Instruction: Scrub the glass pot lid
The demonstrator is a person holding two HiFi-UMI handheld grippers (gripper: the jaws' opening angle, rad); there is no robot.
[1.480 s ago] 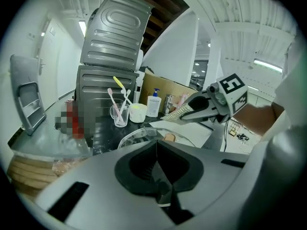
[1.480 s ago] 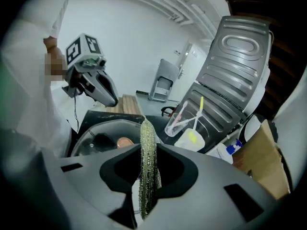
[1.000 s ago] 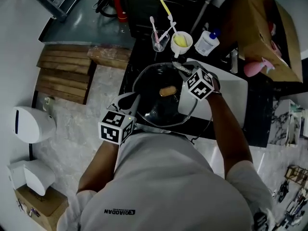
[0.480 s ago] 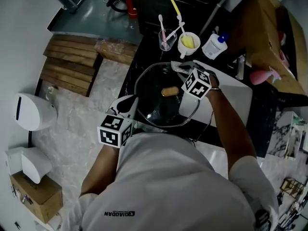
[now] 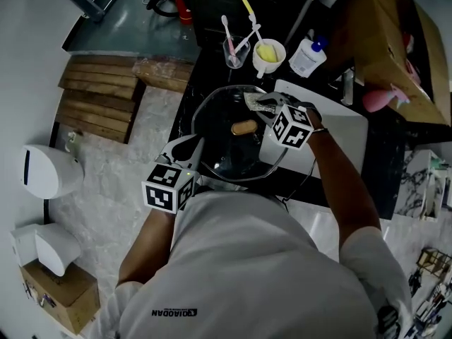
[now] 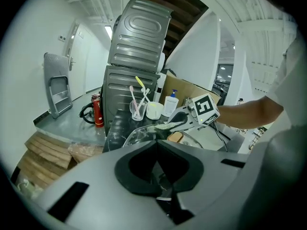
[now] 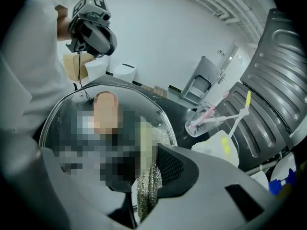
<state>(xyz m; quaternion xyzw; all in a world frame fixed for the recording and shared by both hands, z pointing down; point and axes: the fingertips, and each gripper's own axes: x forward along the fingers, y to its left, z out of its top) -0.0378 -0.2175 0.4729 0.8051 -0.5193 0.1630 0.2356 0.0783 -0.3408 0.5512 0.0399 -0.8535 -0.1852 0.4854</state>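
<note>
lid: glass pot lid (image 5: 224, 154) over black counter (image 5: 192, 83), wooden knob (image 5: 244, 127) facing up
left gripper (image 5: 192, 148): clamped on lid's near rim
right gripper (image 5: 260, 104): pinching steel scouring pad (image 7: 145, 188), pad on lid's far edge

The round glass pot lid (image 5: 224, 155) lies knob-up, a silvery scrub pad (image 5: 256, 103) on its far rim.

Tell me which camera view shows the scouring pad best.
The right gripper view: the scouring pad sits clamped between the jaws of the right hand-held gripper, its metal mesh clear, against the glass lid. The head view shows it as a small grey patch; the left gripper view shows it far off, edge-on.
</note>
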